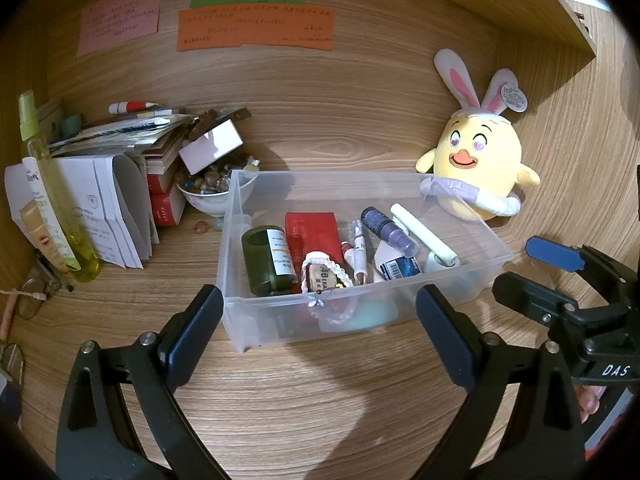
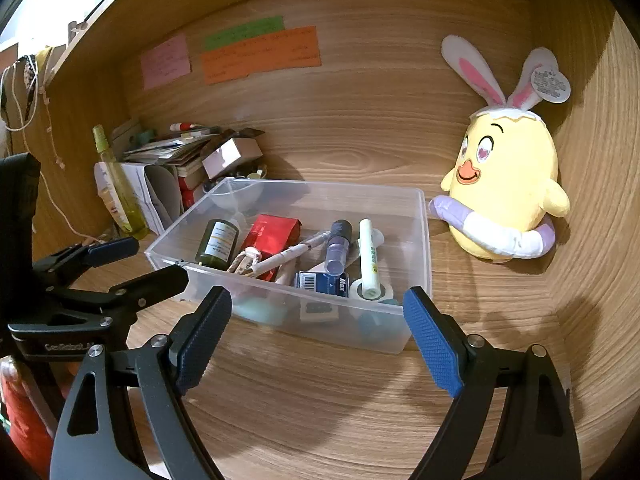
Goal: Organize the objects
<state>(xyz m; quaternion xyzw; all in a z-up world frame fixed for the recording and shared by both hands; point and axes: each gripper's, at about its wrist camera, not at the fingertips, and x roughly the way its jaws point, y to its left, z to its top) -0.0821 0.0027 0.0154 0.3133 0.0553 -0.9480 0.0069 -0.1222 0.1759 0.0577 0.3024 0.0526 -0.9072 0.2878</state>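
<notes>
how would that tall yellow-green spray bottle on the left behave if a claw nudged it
The tall yellow-green plastic spray bottle stands upright, tall on a narrow base, so it would likely tip rather than slide. Its smooth round body would probably roll once down. It looks light, perhaps partly filled.

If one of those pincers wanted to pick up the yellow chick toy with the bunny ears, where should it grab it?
Probably by a bunny ear, coming from the front. The plush chick sits upright against the back wall beside the clear bin, and its round body looks too wide for the open right gripper. The ears are thin, flat and stand free above the head, so the two fingers could close across one.
</notes>
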